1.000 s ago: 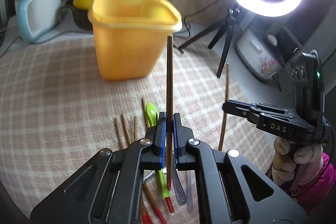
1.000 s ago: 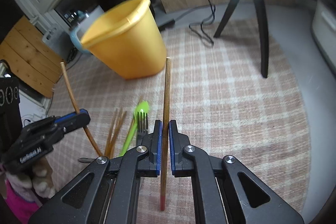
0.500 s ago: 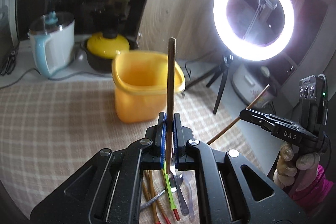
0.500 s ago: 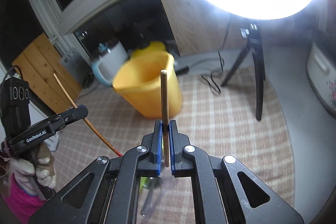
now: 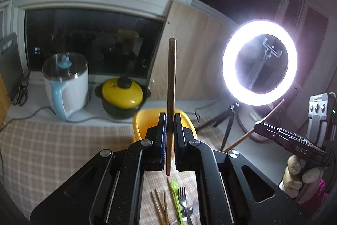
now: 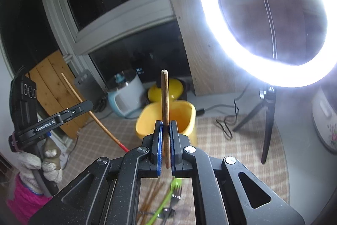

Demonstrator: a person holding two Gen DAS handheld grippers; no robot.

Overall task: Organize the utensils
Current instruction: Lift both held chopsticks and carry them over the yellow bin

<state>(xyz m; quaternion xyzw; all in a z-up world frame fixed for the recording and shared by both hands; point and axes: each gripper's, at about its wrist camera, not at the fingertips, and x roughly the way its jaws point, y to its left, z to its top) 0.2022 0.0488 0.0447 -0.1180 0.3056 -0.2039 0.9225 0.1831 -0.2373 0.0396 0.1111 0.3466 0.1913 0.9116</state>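
- We see the left gripper (image 5: 170,132) clamped on a chopstick (image 5: 171,85), held upright above the yellow bin (image 5: 145,119).
- The right gripper (image 6: 166,138) is clamped on a second chopstick (image 6: 165,102).
- The other utensils (image 5: 177,199) lie on the checked cloth (image 5: 42,151) below.

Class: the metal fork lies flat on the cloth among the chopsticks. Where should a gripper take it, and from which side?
Probably by the handle, from above, jaws across its narrow width: the fork lies flat, prongs toward the yellow bin, the green spoon close alongside.
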